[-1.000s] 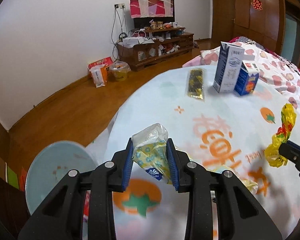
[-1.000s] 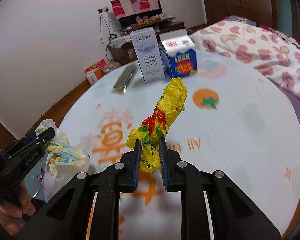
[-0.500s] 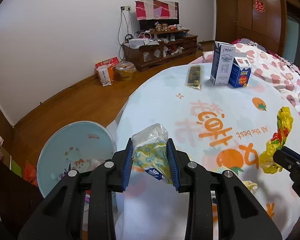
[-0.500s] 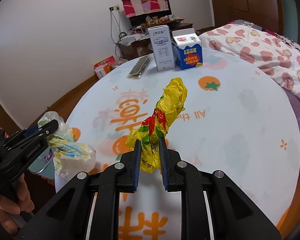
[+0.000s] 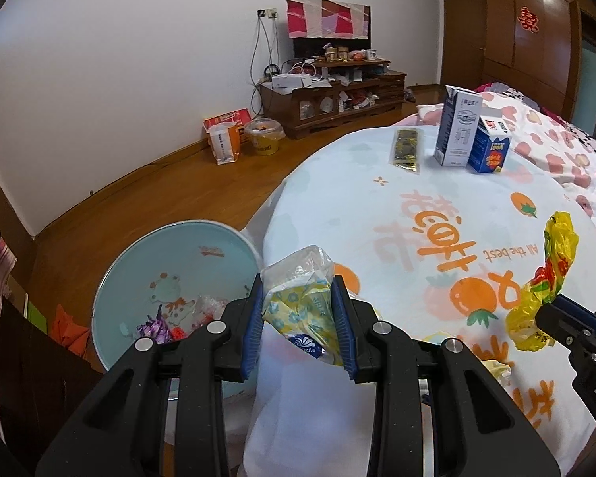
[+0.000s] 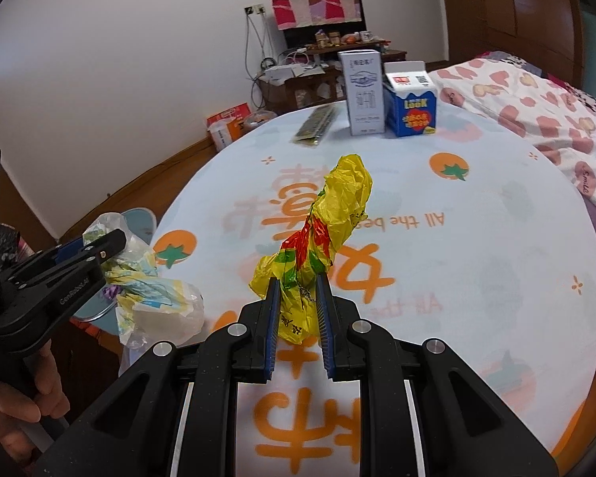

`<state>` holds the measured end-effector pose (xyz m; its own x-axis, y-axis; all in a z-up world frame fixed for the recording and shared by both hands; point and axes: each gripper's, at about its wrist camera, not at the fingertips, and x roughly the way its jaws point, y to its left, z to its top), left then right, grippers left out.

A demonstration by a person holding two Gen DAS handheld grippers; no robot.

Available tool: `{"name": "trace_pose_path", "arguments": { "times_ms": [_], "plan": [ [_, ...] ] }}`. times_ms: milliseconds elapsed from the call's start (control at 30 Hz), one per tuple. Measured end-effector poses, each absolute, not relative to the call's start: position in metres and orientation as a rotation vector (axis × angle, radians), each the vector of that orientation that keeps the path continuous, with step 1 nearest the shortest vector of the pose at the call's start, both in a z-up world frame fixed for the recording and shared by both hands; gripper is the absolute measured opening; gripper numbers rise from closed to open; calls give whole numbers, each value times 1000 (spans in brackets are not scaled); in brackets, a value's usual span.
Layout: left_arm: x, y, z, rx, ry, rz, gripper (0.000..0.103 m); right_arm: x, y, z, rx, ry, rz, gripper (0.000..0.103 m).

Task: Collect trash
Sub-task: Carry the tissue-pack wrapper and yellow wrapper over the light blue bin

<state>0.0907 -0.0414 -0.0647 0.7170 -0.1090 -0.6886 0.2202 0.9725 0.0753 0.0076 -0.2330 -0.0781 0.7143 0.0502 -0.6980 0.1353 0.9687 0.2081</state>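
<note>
— Trash first: where is it?
— One piece in each tool. The left gripper [image 5: 298, 318] is clamped on a crumpled tissue packet [image 5: 300, 300], clear plastic with a yellow and blue print, which bulges up between the blue pads. It hangs at the table's rim, about 8 o'clock on the round table [image 6: 476, 238].
— And the right gripper [image 6: 297, 318]?
— Nearly closed on a twisted yellow plastic bag [image 6: 329, 230] with red and green print. The bag sticks up from the jaws toward 12 o'clock, over the orange lettering.
— Anything below the left tool?
— A pale blue basin [image 5: 171, 262] off the table edge at 9 o'clock, with a few wrappers inside.
— What is on the table?
— At 12 o'clock, two cartons: a tall white carton [image 6: 363, 91] and a blue carton [image 6: 411, 105], touching side by side. A dark flat packet [image 6: 316, 123] lies just left of them.
</note>
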Motion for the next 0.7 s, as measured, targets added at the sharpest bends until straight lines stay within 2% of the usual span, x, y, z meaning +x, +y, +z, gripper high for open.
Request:
{"name": "trace_pose_path", "arguments": {
  "times_ms": [700],
  "plan": [
    [96, 10, -58, 121, 728, -76, 33, 20, -175, -70, 188, 776, 78, 19]
  ]
}}
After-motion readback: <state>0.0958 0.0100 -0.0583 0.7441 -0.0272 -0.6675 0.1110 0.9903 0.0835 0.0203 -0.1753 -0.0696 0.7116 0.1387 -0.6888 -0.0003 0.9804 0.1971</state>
